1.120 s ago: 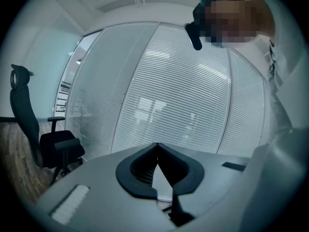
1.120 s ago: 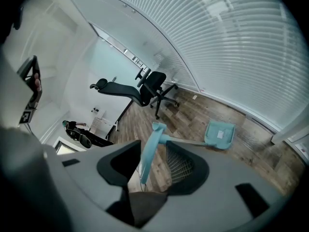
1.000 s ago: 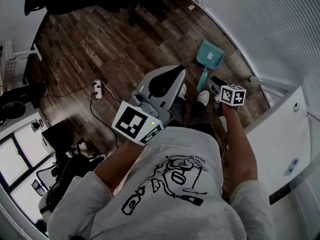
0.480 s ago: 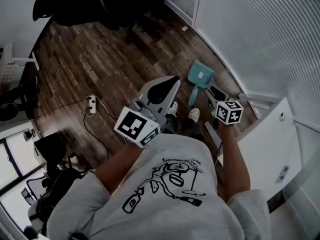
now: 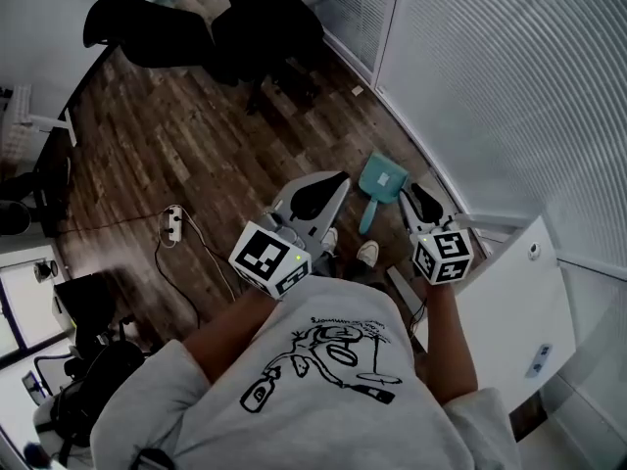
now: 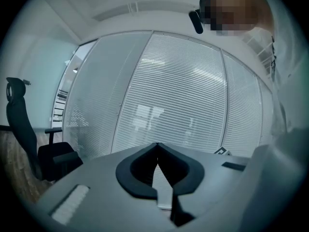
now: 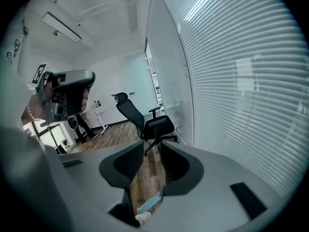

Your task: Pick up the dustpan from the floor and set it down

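Observation:
The teal dustpan (image 5: 383,178) lies on the wood floor by the glass wall, its handle (image 5: 365,219) pointing toward the person's shoes; nothing holds it. My right gripper (image 5: 415,194) hangs well above and just right of it. Its jaws are closing with a gap still showing and nothing between them. The right gripper view (image 7: 151,144) shows floor through that gap and the dustpan handle (image 7: 148,204) far below. My left gripper (image 5: 338,179) is held out level to the dustpan's left, its jaws (image 6: 157,146) shut tip to tip on nothing.
Two black office chairs (image 5: 265,27) stand at the back, one also in the right gripper view (image 7: 145,122). A power strip (image 5: 173,221) with cables lies on the floor at left. A blinds-covered glass wall (image 5: 509,76) and a white cabinet (image 5: 509,292) close the right side.
The right gripper has risen from beside the dustpan's handle near the floor and rolled. The dustpan stays on the floor. The head camera has also risen, so everything below looks smaller.

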A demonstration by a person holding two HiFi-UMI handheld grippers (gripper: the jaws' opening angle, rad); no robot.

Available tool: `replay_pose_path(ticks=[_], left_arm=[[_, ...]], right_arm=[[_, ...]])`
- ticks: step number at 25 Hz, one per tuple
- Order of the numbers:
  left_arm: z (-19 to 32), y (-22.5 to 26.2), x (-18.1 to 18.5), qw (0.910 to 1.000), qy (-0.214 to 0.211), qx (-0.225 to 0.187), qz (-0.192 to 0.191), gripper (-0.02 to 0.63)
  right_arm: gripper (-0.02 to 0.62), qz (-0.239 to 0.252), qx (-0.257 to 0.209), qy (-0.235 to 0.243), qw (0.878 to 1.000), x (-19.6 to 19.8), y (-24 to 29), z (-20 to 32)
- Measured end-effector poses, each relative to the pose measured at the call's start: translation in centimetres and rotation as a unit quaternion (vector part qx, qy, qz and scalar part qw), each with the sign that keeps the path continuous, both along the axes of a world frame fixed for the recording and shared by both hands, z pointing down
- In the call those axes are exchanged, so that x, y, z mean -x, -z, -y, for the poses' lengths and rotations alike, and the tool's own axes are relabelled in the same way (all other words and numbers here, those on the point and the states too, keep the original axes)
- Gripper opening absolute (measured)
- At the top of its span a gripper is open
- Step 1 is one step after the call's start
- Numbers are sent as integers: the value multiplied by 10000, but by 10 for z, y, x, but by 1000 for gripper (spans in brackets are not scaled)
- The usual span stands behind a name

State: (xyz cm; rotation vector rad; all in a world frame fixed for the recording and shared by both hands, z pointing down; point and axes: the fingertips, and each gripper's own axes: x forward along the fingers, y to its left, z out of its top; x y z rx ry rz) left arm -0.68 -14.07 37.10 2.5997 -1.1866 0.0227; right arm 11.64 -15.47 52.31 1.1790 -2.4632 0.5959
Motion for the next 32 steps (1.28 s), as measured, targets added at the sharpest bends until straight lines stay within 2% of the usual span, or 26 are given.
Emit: replay_pose_path(ticks=[7,15,24,32], left_arm=[[-2,10,-6,9999,-69,-104,-1,2],[-4,27,-12,9997,-90,-226,-87,2],[-5,44,-20,9990,-77,-416,-122,2],[2,59,-21,9982,1,-565,-209,2]], right_arm=[[83,-143,-739,-1,9972,-2,77,-3],[63,-72,-1380,-35,9904,-3,156,-11],[43,-16,-1809,-76,9835,-3,213,-25],[41,-57,-2044,-133,9788,-6,233,-29]])
